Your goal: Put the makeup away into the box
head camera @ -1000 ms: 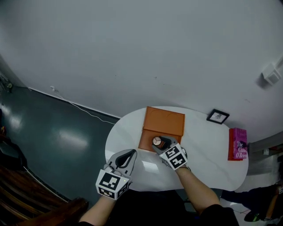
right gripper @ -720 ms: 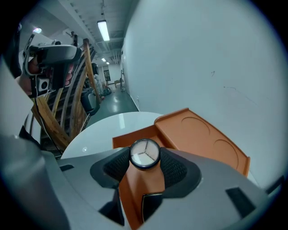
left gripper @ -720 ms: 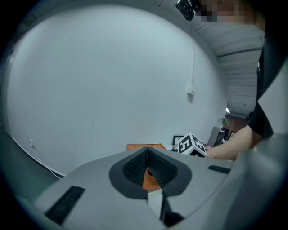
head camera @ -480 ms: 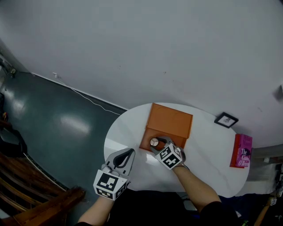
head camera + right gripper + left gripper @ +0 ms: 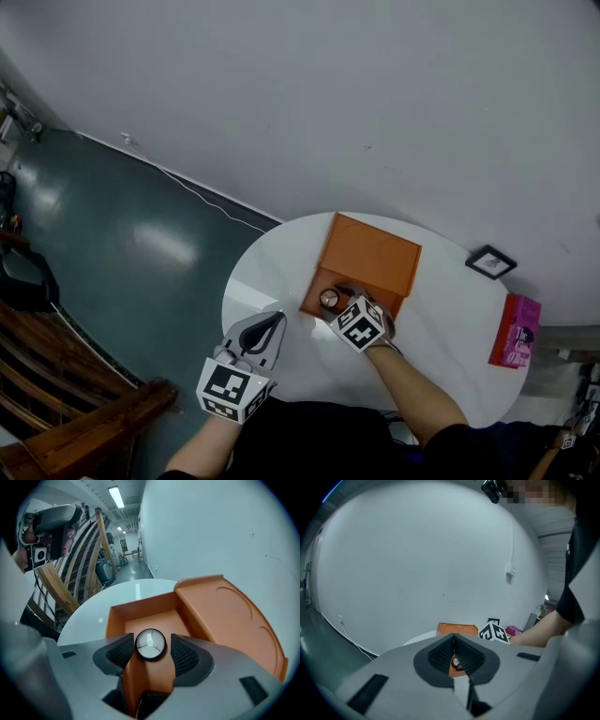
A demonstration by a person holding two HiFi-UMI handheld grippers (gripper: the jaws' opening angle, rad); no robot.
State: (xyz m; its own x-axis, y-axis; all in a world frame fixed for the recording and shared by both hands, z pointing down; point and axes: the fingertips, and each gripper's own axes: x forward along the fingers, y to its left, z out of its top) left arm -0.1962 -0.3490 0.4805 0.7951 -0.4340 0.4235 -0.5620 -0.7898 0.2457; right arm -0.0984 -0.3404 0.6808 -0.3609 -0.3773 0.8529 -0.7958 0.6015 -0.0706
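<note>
Head view: makeup jar at box near-left corner.

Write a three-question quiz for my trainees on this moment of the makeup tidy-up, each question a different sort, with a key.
1. Multiple choice: what does the right gripper hold over the box? A) a brush B) a round makeup container C) nothing
2. True or false: the orange box on the white table has its lid shut.
3. Fill in: the left gripper has its jaws ____, with nothing between them.
Key: 1 B; 2 false, the box lies open; 3 shut.
</note>
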